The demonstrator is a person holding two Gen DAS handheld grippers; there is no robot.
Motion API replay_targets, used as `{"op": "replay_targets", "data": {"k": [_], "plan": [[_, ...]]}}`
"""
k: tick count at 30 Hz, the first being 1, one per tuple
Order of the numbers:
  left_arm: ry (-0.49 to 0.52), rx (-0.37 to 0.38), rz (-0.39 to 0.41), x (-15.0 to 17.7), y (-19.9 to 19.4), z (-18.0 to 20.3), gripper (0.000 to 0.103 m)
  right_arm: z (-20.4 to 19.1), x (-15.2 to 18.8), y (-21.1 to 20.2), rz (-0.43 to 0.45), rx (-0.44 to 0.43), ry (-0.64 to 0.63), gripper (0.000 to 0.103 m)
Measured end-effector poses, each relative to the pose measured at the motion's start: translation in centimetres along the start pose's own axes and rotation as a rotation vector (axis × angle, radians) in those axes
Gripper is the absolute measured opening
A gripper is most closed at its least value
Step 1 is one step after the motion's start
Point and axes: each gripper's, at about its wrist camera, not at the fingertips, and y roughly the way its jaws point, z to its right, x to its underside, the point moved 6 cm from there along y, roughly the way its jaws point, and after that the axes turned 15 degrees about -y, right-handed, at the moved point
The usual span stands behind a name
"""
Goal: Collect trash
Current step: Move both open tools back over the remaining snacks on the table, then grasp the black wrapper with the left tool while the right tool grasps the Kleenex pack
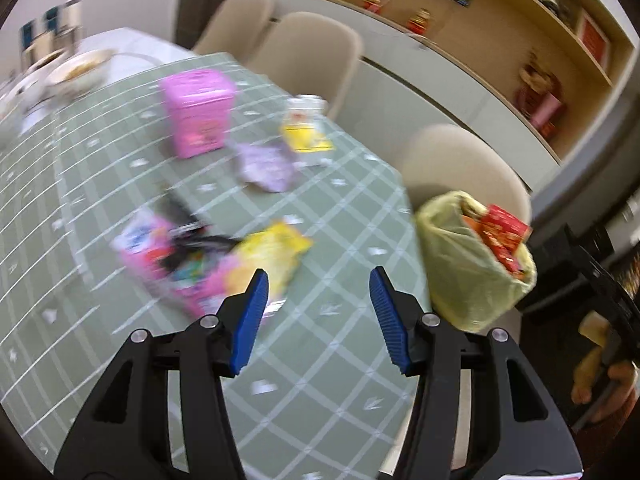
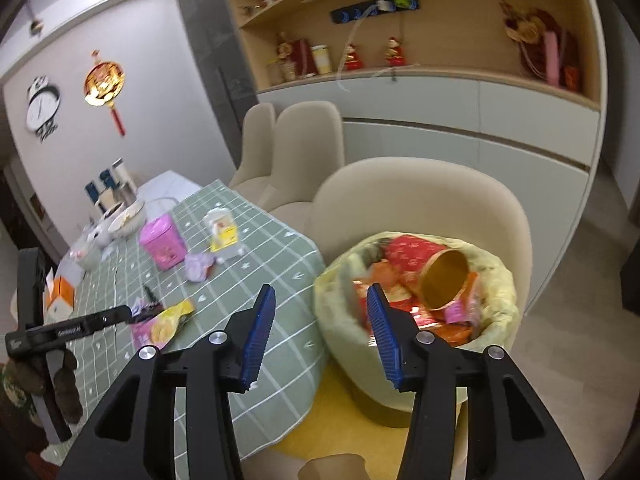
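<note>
Your right gripper (image 2: 321,332) hangs released and empty, the lined trash bin (image 2: 494,320) just ahead to its right, full of wrappers. Your left gripper (image 1: 319,316), likewise unclenched, hovers over the tablecloth (image 1: 340,208); a yellow wrapper (image 1: 272,252) lies just ahead-left.

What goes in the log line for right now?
left gripper: open, empty | right gripper: open, empty | yellow wrapper: on table | bin: full

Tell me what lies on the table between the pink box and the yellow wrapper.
A crumpled lilac wrapper lies between the pink box and the yellow wrapper; the left wrist view shows it best.
</note>
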Motion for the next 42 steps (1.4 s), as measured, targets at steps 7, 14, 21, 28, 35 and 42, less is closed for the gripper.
{"op": "replay_targets", "data": {"k": [7,14,21,28,35,42], "plan": [[-0.12,-0.084,0.054,0.1,-2.6,-8.7,0.053,-4.2,-0.3,0.7,-0.015,-0.032,-0.018,0.045],[-0.107,-0.092,0.054,0.7,-3.8,-12.2,0.053,-8.2,0.1,1.4,-0.031,-0.033,-0.064,0.045],[0.006,0.004,0.05,0.1,-2.8,-10.4,0.053,-9.4,1.1,2.1,-0.067,-0.017,-0.074,0.045],[0.083,-0.073,0.03,-3.9,3.7,-8.9,0.053,-10.2,4.1,3.0,-0.126,-0.015,-0.071,0.045],[0.135,-0.168,-0.079,-4.3,9.8,-9.1,0.023,-10.6,8.2,4.7,-0.206,0.005,-0.064,0.045],[0.112,-0.048,-0.059,-3.1,4.7,-8.9,0.016,-13.0,8.9,7.4,-0.229,-0.047,-0.019,0.045]]}}
